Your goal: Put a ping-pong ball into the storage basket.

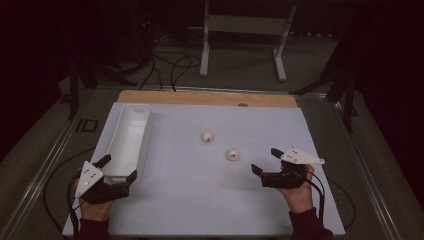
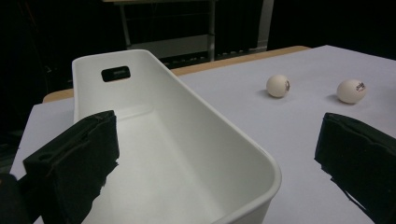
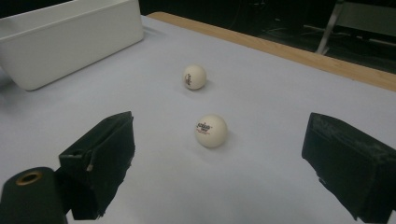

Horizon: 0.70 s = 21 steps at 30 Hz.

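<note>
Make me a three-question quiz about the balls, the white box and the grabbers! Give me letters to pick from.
1. Where does the white bin sit on the table?
A. left side
B. right side
C. middle

2. How many white balls lie on the table?
A. one
B. two
C. four

3. How is the right gripper?
A. shut on a ball
B. open, holding nothing
C. shut on the bin

Answers:
1 A, it lies by the left gripper.
2 B, the nearer ball and the farther ball.
3 B, its jaws stand wide apart, facing the nearer ball.
</note>
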Motion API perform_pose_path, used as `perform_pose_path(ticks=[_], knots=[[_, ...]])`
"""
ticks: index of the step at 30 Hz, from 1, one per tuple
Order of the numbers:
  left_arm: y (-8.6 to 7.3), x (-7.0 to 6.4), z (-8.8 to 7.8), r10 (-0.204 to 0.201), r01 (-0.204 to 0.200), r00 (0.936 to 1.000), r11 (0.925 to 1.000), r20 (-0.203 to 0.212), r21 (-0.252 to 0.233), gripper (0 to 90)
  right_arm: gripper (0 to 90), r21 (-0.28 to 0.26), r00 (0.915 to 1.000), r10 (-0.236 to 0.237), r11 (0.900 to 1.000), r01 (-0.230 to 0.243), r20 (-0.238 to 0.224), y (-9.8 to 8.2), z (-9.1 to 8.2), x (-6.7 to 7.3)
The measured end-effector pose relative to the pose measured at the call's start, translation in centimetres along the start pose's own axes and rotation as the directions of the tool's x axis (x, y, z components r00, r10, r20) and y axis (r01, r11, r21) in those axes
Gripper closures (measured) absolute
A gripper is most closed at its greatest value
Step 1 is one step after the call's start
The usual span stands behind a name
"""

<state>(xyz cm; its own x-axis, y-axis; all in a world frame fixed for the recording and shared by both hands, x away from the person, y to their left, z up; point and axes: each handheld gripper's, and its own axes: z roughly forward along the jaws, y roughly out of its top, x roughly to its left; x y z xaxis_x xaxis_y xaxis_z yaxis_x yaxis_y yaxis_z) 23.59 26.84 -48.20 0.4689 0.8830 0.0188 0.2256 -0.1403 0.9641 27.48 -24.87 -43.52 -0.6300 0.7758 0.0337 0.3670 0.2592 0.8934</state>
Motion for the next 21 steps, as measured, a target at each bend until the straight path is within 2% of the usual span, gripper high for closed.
perform_pose_path(ticks=[3,6,16,21], knots=[[0.0,0.0,0.0,0.001,-0.001,1.0,1.0,-0.002,-0.002,0.6,9.1,0.025,0.9998,-0.003,1.0,0.002,0.021,0.5,0.4,0.1],[0.0,0.1,-0.1,-0.002,0.002,1.0,1.0,-0.005,-0.004,0.6,9.1,0.037,0.9997,-0.007,0.999,0.006,0.024,0.8,0.7,0.1],[0.1,0.0,0.0,0.004,-0.004,1.0,0.9999,-0.007,-0.011,0.6,9.4,0.056,0.9999,-0.013,0.998,0.014,-0.006,2.2,1.3,0.6],[0.1,0.0,0.0,0.006,-0.006,1.0,0.9999,-0.007,-0.011,0.6,9.3,0.064,1.0,-0.007,0.998,0.007,-0.002,2.9,1.7,0.7]])
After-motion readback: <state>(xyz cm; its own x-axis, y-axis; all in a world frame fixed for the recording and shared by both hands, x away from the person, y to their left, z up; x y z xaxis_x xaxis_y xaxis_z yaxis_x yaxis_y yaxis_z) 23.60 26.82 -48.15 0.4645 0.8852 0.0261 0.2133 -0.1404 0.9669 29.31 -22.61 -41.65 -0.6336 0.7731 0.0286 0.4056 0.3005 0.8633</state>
